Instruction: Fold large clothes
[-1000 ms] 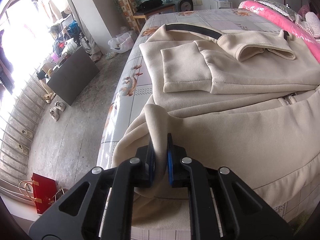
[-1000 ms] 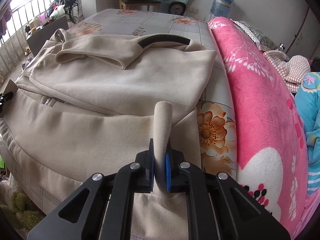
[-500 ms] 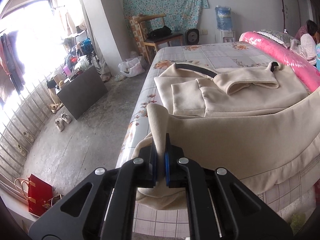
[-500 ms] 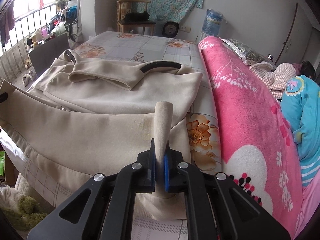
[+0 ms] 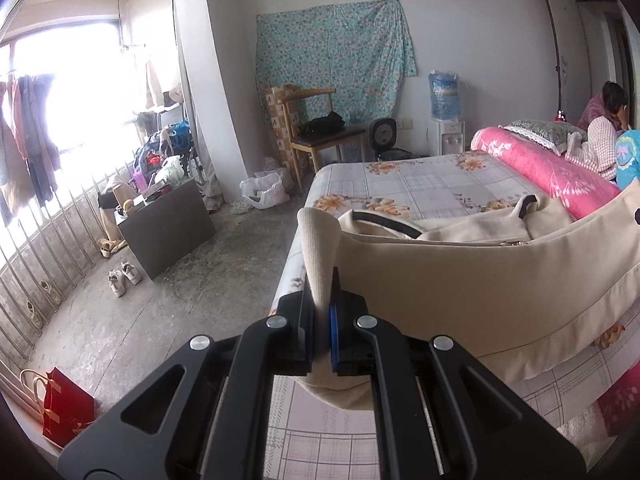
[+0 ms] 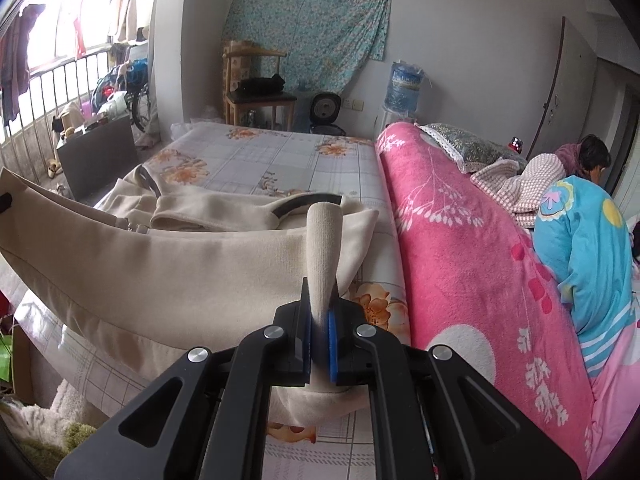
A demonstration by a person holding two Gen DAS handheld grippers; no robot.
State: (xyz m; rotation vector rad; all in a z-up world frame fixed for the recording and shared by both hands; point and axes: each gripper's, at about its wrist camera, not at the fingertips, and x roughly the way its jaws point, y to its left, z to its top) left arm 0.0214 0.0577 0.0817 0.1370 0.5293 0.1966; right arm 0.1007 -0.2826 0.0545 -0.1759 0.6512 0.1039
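Though both cameras look across the same bed (image 5: 420, 184), neither shows all of it: its near edge runs behind the gripper bodies, and its far right side lies under a rolled pink blanket (image 6: 460, 248). Over the bed's near half lies a beige jacket (image 6: 180, 272), its hem lifted off the sheet and stretched as a taut band between the two grippers, while the upper part rests flat toward the middle of the bed, a dark collar strip just showing above the raised fabric. That raised band hides most of the folded sleeves and the zipper, of which only a small metal piece is visible at the top edge. At the bed's near left corner, the left gripper (image 5: 320, 320) is clamped on one ribbed hem corner, a tongue of cloth standing up between its blue pads. Near the blanket's edge, the right gripper (image 6: 320, 332) pinches the other hem corner the same way; below both sets of pads the fabric sags out of sight behind the black frames. From the right wrist view, a small black piece at the far left end of the band seems to be part of the left gripper, but it is too cropped to be sure. Beyond the blanket a person (image 6: 592, 156) sits, mostly hidden by bedding and the frame edge.
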